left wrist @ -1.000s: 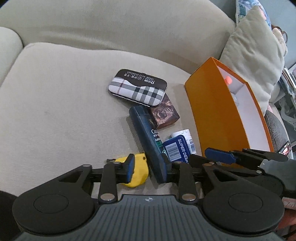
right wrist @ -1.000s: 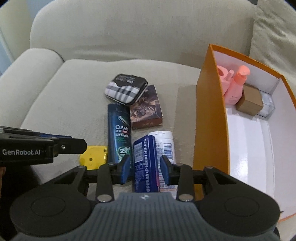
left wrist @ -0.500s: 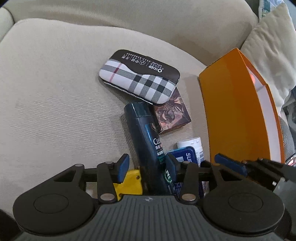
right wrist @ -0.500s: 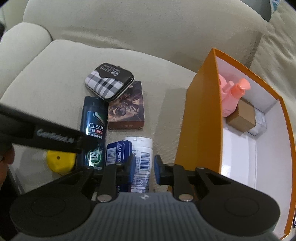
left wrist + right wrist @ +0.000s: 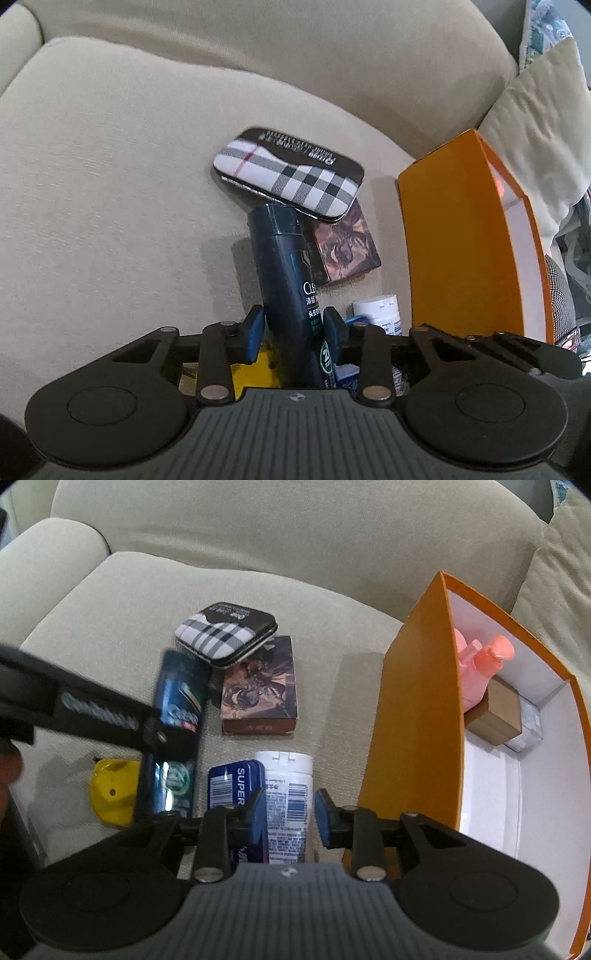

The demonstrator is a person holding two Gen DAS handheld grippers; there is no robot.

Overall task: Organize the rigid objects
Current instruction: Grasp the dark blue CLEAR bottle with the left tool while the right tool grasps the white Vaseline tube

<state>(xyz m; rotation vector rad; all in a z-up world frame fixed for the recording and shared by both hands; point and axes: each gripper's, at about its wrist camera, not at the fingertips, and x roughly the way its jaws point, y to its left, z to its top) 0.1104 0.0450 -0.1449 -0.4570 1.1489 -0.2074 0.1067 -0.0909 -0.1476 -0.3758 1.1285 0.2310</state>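
while the left gripper (image 5: pixel 291 332) has just closed its fingers on the dark shampoo bottle (image 5: pixel 286 280), the right gripper (image 5: pixel 290 818) fingers, just reopening, straddle the white bottle (image 5: pixel 286 790) without pressing; the orange box (image 5: pixel 417 716) stands right of them.

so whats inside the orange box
Inside the orange box: two pink bottles, a brown box and something clear behind it. The near wall hides the bottles' lower parts.
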